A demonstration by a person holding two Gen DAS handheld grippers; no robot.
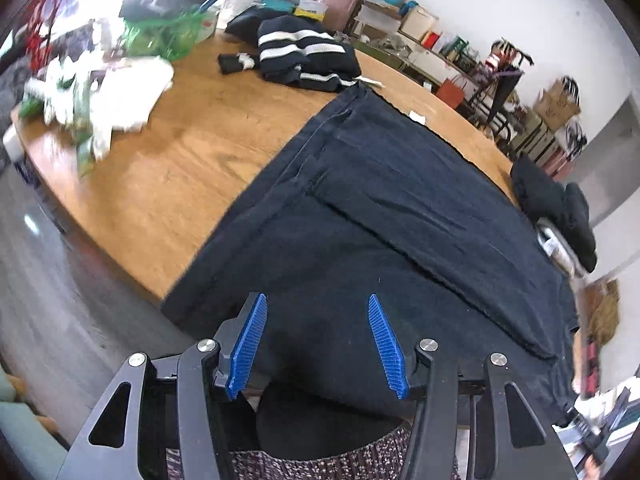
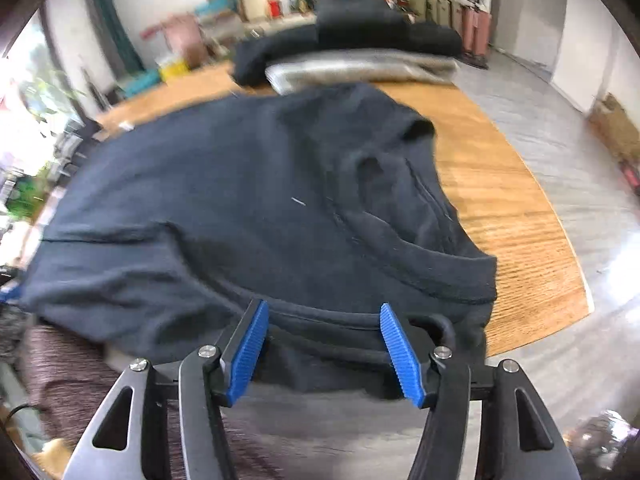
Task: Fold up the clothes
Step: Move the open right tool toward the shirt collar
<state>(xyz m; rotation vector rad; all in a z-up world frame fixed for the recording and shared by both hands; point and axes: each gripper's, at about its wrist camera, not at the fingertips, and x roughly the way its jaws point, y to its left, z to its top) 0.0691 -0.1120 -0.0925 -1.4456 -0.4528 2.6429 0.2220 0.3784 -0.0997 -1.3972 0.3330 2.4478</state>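
Left tool (image 1: 318, 304): blue ribbed pads stand apart at a moderate width; nothing is pinched between them; the tool hangs over the near edge of the dark navy garment (image 1: 400, 208), which is seen through the gap.

Right tool (image 2: 324, 310): pads likewise apart at a moderate width; the hem of the same garment (image 2: 240, 200) runs across the gap at the pad tips; the view is blurred, so contact cannot be confirmed, and no pinch on the cloth is evident.

Garment: spread across the wooden table (image 1: 168, 184); in the left wrist view one side panel lies doubled over the body, its edge running diagonally away from the camera; the near portion drapes over the table edge toward the person, whose patterned clothing (image 1: 320, 464) shows below the tool; in the right wrist view the collar opening (image 2: 416, 128) sits at the far right of the garment, with loose folds beside it.

Other items on the table: a folded black garment with white stripes (image 1: 304, 56) at the far side, well apart from the navy one; a heap of white and green material (image 1: 100, 92) at the far left; a green mesh bag (image 1: 168, 36) behind it; a stack of folded dark and grey clothes (image 2: 360, 52) beyond the garment in the right wrist view.
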